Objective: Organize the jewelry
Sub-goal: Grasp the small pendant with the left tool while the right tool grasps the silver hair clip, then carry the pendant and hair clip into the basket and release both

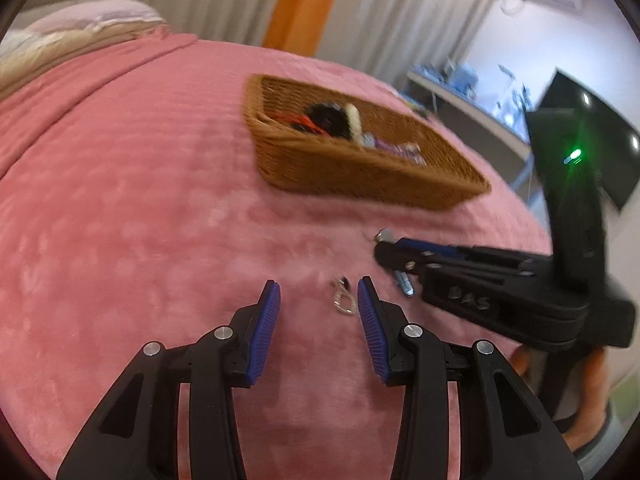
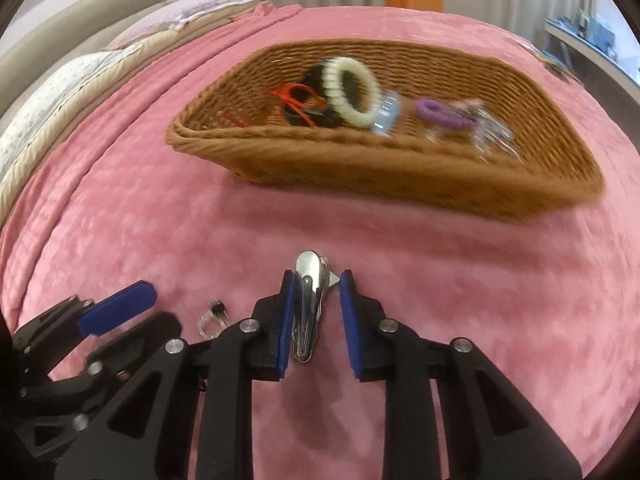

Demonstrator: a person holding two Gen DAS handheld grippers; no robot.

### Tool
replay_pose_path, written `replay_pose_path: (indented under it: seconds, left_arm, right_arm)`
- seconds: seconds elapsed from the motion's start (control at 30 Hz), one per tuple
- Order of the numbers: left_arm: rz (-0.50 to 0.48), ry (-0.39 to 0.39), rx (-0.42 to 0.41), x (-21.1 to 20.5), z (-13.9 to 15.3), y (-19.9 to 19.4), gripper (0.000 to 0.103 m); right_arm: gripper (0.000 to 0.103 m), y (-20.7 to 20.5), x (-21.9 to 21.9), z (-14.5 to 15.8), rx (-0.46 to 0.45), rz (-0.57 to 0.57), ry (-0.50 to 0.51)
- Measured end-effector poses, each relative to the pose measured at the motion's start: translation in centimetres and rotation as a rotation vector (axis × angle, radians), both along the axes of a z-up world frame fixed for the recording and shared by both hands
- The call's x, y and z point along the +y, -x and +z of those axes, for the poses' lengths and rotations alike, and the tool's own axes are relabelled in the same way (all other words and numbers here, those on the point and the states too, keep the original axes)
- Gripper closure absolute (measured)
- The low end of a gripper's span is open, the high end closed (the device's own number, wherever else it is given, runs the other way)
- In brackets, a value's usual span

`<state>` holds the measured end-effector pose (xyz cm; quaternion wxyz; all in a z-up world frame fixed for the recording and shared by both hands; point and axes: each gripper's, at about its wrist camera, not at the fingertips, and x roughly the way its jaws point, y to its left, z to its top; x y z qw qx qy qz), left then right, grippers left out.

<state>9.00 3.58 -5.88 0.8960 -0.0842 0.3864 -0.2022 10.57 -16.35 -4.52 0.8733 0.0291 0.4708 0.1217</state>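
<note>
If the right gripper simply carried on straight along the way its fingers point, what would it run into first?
The right gripper already has the silver clip lying between its open fingers on the pink blanket. Straight ahead lies bare blanket, then the near wall of the wicker basket, though depth is hard to judge.

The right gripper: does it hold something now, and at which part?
Nothing firmly: the right gripper is open around a silver hair clip, touching only its left finger.

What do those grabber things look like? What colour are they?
Each hand-held gripper, left and right, is black plastic with two ribbed blue pads and round silver bolts. The right one has raised letters and a green light.
</note>
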Motion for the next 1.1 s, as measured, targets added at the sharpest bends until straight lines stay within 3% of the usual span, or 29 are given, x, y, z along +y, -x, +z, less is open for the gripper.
replay_pose_path:
  seconds: [0.1, 0.3, 0.33, 0.4, 0.67, 0.97, 1.1]
  left_arm:
    - [-0.045, -0.074, 0.038, -1.8, -0.5, -0.7, 0.065]
    - [-0.055, -0.214, 0.014, -4.3, -0.6, -1.6, 0.066]
    - [-0.057, -0.232, 0.008, -4.7, -0.6, -1.5, 0.069]
    - [-0.055, -0.254, -0.008, -4.9, -0.6, -1.1, 0.088]
    - [-0.054, -0.225, -0.065, -4.4, -0.1, -0.1, 0.091]
    - [-0.039, -0.161, -0.203, -3.9, 2.9, 2.0, 0.091]
    - [-0.066, -0.055, -0.252, -3.4, 6.5, 2.9, 0.091]
  right_arm:
    - [0.083, 1.2, -1.5, -0.1, -0.01, -0.03, 0.021]
    - [0.083, 2.8, -3.1, -0.5, -0.039, -0.042, 0.043]
    - [0.083, 2.9, -3.0, -0.5, -0.044, -0.04, 0.047]
    - [0.083, 3.3, -2.9, -0.5, -0.056, -0.031, 0.057]
    - [0.083, 4.3, -2.9, 0.4, -0.122, -0.002, 0.002]
    - [0.083, 5.2, -4.2, 2.7, -0.19, -0.028, -0.053]
    - [0.083, 5.3, -4.9, 6.2, -0.208, -0.044, -0.064]
